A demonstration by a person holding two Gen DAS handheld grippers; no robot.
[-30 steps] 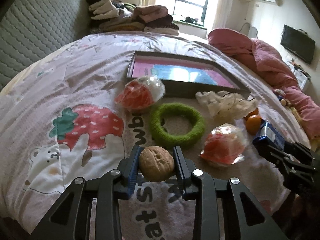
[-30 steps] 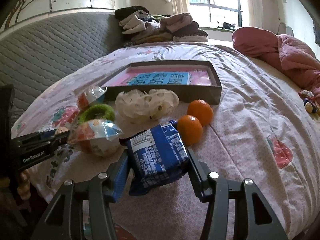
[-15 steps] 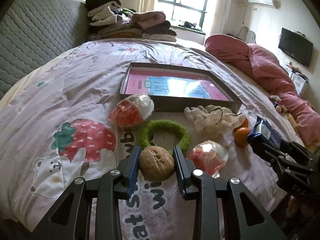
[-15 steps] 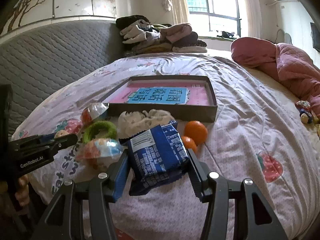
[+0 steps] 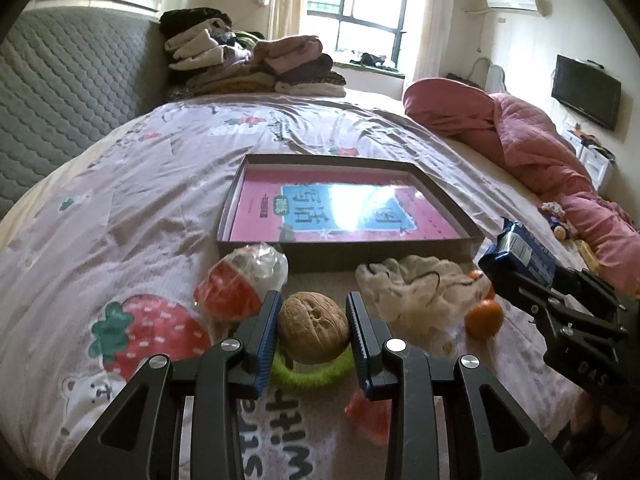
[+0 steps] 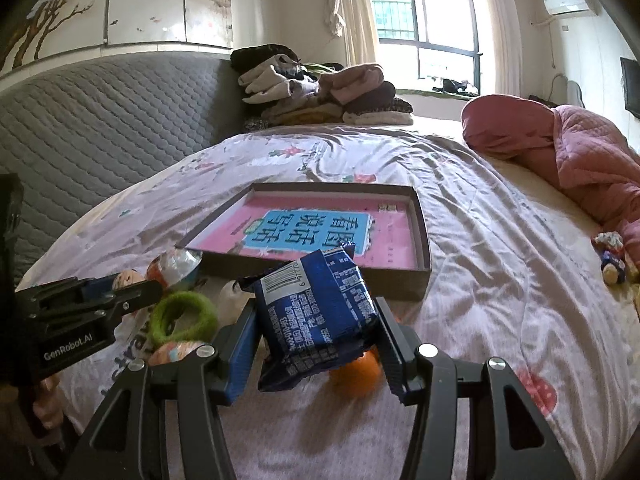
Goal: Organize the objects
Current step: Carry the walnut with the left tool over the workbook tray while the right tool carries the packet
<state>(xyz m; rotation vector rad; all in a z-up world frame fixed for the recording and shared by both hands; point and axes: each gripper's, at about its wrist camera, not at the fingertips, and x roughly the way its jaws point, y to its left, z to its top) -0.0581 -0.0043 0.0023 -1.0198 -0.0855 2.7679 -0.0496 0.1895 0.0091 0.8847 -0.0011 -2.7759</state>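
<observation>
My left gripper (image 5: 313,330) is shut on a brown walnut (image 5: 313,327), held above the bed. A blue snack packet (image 6: 318,312) is clamped in my right gripper (image 6: 316,330), lifted off the sheet; that packet (image 5: 520,252) shows at the right of the left wrist view. Ahead lies a shallow grey box (image 5: 348,250) lined with a pink and blue sheet (image 6: 320,232). On the bed below are a green fuzzy ring (image 6: 182,316), two wrapped red-and-white treats (image 5: 240,280), a crumpled white bag (image 5: 420,292) and oranges (image 5: 484,318).
The bed sheet (image 5: 140,200) with strawberry prints spreads left and ahead. Folded clothes (image 5: 256,64) are stacked at the far end by a grey padded headboard (image 6: 100,120). A pink quilt (image 5: 540,152) is bunched on the right, with small toys (image 6: 612,256) near it.
Both grippers have risen and drawn back from the bed with their loads. The box and loose items now sit lower and farther off; the green ring has slipped under the left fingers.
</observation>
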